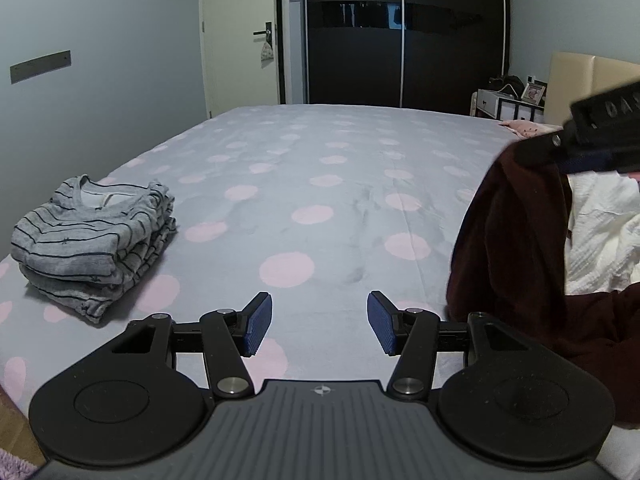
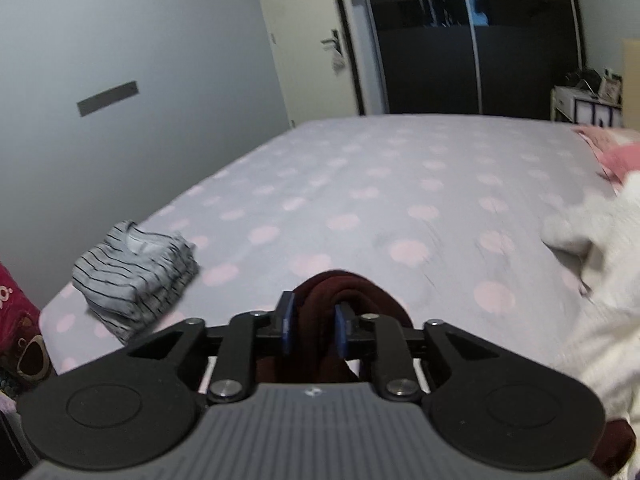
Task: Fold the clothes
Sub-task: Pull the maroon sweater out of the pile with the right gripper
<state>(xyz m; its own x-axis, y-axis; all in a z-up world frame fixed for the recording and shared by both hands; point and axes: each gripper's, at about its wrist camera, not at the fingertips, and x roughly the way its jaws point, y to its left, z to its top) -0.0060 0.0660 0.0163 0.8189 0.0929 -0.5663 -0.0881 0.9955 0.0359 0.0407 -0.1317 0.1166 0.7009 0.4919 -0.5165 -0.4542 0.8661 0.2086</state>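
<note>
Both wrist views (low, close) share the bed (image 1: pixel 320 168).

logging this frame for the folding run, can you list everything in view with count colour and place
folded striped shirts: one stack, grey with dark stripes, left near corner of bed
dark red garment: one, maroon, bunched between right gripper's pads, hanging at bed's right side
white textured cloth: one, white, crumpled on bed's right side
polka-dot bedsheet: one, grey with pink dots, covering bed
pink pillow: one, pink, far right of bed
sliding wardrobe: one, dark, behind bed
door: one, cream, left of wardrobe
left gripper: black, blue pads, open, nothing between
right gripper: black, blue pads, around maroon garment
</note>
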